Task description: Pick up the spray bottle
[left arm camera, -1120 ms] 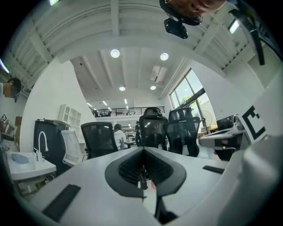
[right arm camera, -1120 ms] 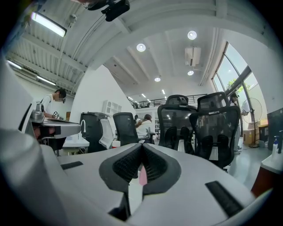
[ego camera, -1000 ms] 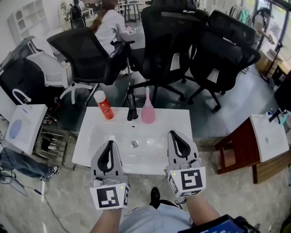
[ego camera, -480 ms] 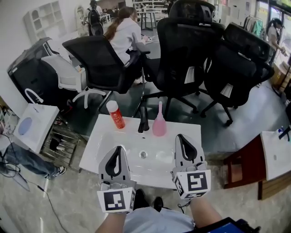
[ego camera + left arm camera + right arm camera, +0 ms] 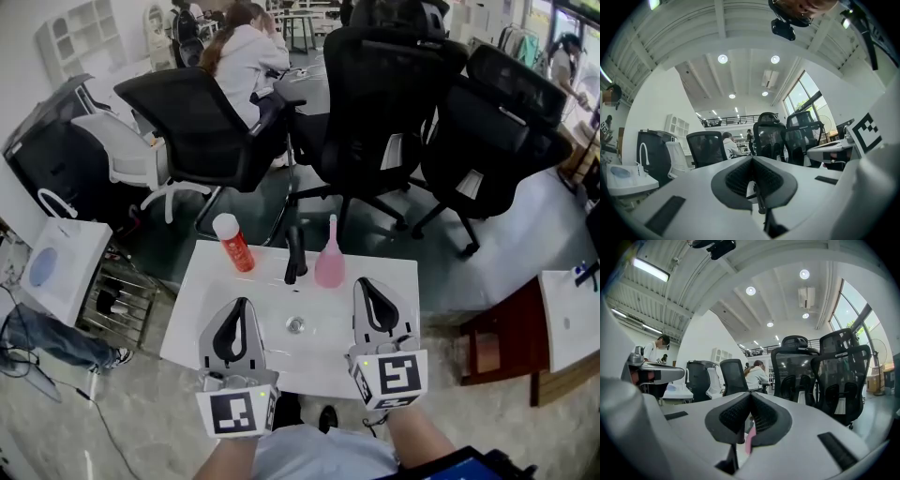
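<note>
Far side: three black office chairs in a row, person in white top seated beyond them. Nearer, seen from above: white sink. Over its near edge, left gripper and right gripper side by side, pointing level toward the chairs. Both clenched, pads pressed together, grasping nothing; confirmed in each gripper view. On the sink's back rim: pink spray bottle, upright, just right of the black faucet, ahead of the right gripper and apart from it. Left of the faucet, red bottle with white cap. Pink sliver below the right jaws in the right gripper view, probably that spray bottle. Drain in the basin, between the grippers.
</note>
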A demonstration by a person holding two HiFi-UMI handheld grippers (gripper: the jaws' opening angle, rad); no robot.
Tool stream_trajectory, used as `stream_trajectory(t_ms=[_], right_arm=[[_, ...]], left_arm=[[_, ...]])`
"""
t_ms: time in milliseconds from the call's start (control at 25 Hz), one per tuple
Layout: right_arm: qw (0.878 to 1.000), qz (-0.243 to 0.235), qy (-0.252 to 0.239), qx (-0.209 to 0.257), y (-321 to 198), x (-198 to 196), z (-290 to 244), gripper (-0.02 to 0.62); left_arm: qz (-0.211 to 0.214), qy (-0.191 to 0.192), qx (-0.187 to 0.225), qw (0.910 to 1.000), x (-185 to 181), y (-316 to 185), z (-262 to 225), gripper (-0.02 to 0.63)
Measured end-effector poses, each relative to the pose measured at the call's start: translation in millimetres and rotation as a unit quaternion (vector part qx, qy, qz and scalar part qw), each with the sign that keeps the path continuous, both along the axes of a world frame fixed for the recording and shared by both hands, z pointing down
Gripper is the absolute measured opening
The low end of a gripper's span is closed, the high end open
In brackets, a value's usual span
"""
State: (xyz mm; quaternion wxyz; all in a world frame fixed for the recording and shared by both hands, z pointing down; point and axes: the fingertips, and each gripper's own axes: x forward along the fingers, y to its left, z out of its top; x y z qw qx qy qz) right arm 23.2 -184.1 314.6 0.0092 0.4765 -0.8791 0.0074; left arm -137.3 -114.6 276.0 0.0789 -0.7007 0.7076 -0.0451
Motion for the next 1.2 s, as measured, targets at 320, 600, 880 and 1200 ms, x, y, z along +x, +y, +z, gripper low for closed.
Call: stream_trajectory(t_ms=[320, 600, 880, 1200], right_arm=[[1.0, 0.011, 0.006, -0.028, -32.7, -25.3, 27.3, 0.015], [0.998, 0.033, 0.01, -0.059, -54.7, -35.9, 57.0, 0.029], [0.995, 0.045, 0.017, -0.092, -73.0, -50.1, 89.2, 0.214], [0.991, 0.07, 0.025, -0.11, -96.7, -53.6, 109.8, 0.238]], left_arm=[[0.016, 0.011, -0.018, 0.9996, -24.1, -42.1, 16.1, 0.015], [0.037, 0.003, -0.044, 0.9984, -40.3, -76.5, 35.6, 0.015], [0.046, 0.007, -0.067, 0.9967, -58.6, -99.6, 57.5, 0.015], [0.051, 0.011, -0.086, 0.9949, -72.5, -121.3, 78.7, 0.015]])
